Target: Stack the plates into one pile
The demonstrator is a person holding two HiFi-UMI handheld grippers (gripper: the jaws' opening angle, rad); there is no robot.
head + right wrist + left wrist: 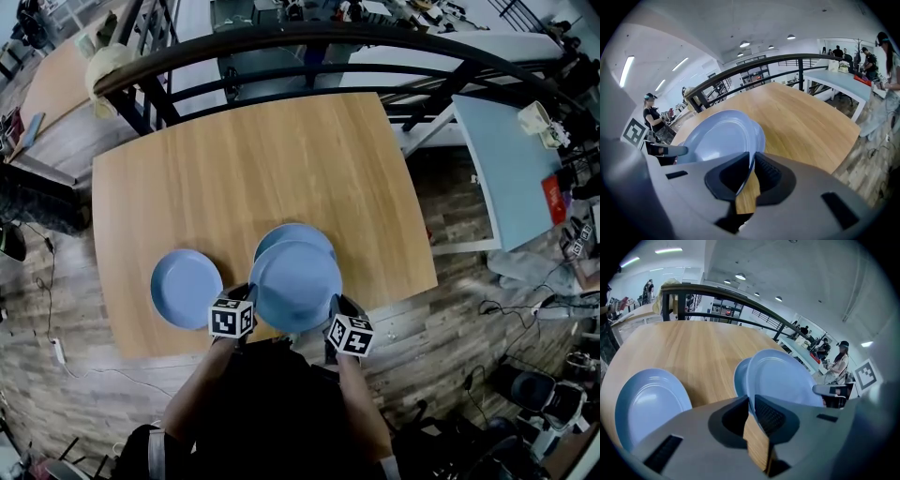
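Head view: left gripper (250, 300) and right gripper (334, 304) clamped narrow on opposite rims of held plate (295, 284), over second plate (279, 233) on table (244, 159); third plate (185, 288) left of left gripper.
Left gripper view: jaws pinched on held plate's rim.
Right gripper view: same narrow pinch on rim.

A light wooden table (281, 159) with rounded corners carries two things. A blue plate (186, 287) lies flat near its front left edge. A second blue plate (292, 231) lies just to the right, its near part hidden.

Left plate (186, 287) beside; far tabletop (281, 159) free; railing (281, 36) beyond.
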